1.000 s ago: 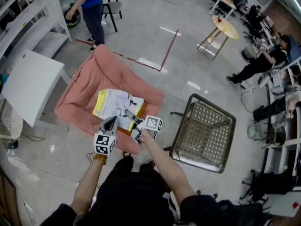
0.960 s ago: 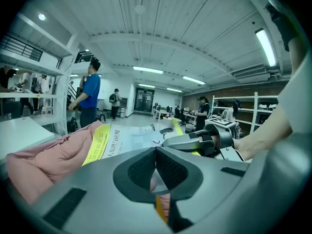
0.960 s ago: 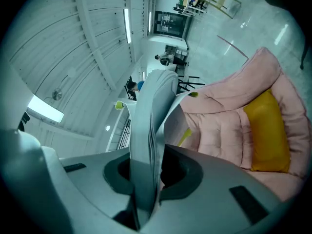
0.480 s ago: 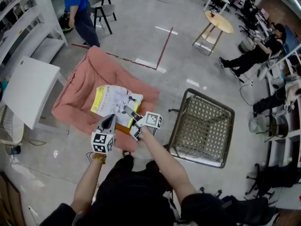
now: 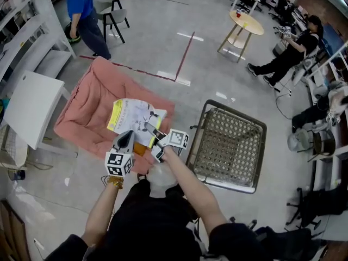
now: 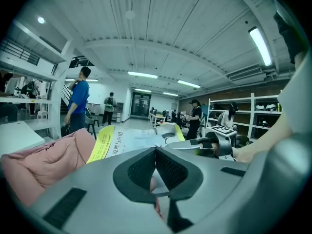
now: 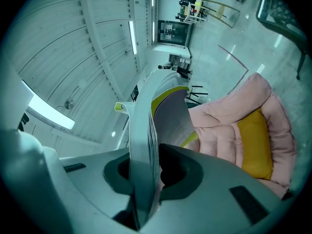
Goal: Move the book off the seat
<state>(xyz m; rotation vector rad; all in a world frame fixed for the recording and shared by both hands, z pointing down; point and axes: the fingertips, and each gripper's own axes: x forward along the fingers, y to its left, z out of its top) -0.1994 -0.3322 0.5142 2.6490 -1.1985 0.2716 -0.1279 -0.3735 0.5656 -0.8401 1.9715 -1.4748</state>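
A pink padded seat (image 5: pixel 89 110) stands on the floor ahead of me. The book (image 5: pixel 132 115), white with a yellow strip, is tilted up over the seat's right part. My right gripper (image 5: pixel 148 127) is shut on its near edge. In the right gripper view the book (image 7: pixel 146 140) stands edge-on between the pads, with the pink seat (image 7: pixel 234 116) behind it. My left gripper (image 5: pixel 126 137) hovers just left of the right one, near the seat's front edge. Its jaws (image 6: pixel 156 152) are shut with nothing in them, and the book (image 6: pixel 124 141) lies beyond.
An orange cushion (image 5: pixel 140 147) lies at the seat's front. A metal-framed wicker chair (image 5: pixel 228 145) stands close on the right and a white table (image 5: pixel 30 105) on the left. A person in blue (image 5: pixel 81 10) walks behind the seat. A round wooden table (image 5: pixel 246 22) and seated people are far right.
The seat has drifted left and up in the head view as the camera shifted. Both grippers and the held book keep nearly the same place. The person in blue has walked further left.
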